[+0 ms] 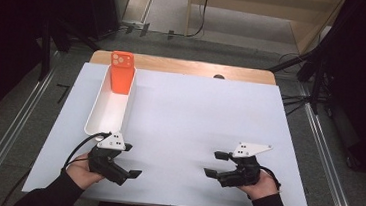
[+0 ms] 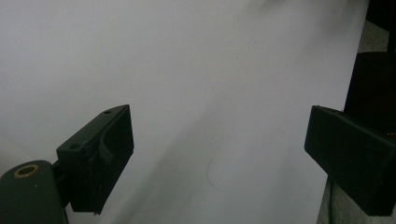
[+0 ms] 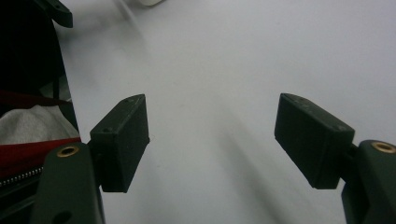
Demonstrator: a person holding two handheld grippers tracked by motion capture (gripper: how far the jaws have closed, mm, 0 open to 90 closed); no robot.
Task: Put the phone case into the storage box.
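An orange phone case leans upright against the far end of a long white tray at the table's left. My left gripper lies near the front edge just below the tray, held by a hand, its jaws pointing right. In the left gripper view the gripper is open over bare white sheet. My right gripper rests at the front right with its jaws pointing left. The right gripper view shows that gripper open as well, with nothing between the jaws.
A white sheet covers the table, with a wooden strip bare along the far edge. Dark stands and cables flank both sides. The person's red and grey clothing lies at the left of the right gripper view.
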